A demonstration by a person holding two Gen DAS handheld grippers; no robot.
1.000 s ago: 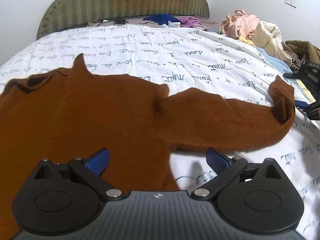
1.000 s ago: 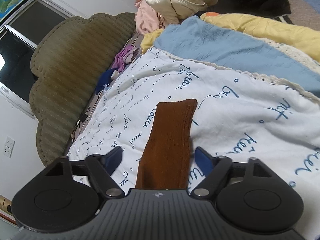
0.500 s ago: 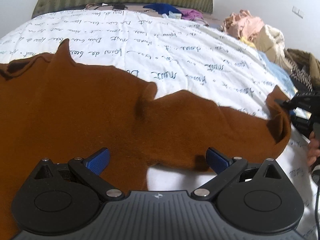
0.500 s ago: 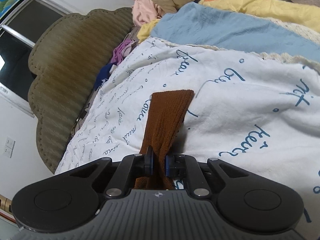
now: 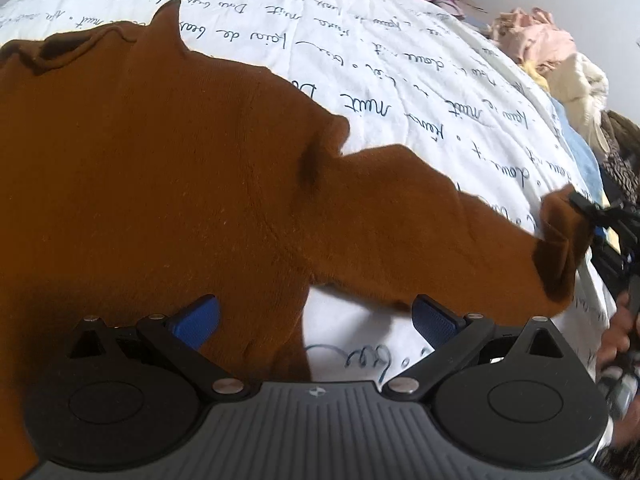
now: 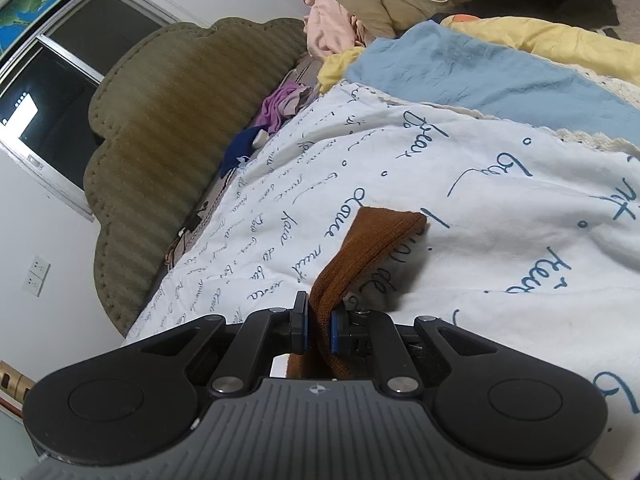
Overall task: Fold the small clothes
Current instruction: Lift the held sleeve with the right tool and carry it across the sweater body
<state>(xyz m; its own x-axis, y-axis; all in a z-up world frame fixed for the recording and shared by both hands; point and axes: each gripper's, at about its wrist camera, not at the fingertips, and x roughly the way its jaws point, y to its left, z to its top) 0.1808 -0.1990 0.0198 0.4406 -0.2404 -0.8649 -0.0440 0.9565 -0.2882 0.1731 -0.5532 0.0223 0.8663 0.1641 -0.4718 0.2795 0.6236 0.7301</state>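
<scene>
The brown sweater (image 5: 168,184) lies flat on the bedspread (image 5: 400,80). The right gripper (image 6: 318,328) pinches its sleeve cuff (image 6: 380,236); the left gripper (image 5: 316,320) hangs wide open, empty, above its side edge. Carry the sleeve across without dragging the body.

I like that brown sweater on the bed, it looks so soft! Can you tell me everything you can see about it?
The brown sweater looks like soft, fuzzy knit. It lies spread flat on the white bedsheet with blue handwriting print, its collar bunched at the far left. One long sleeve stretches out to the side, and its ribbed cuff is pinched and lifted off the sheet by the right gripper. The left gripper hovers open above the body's edge, gripping nothing.
</scene>
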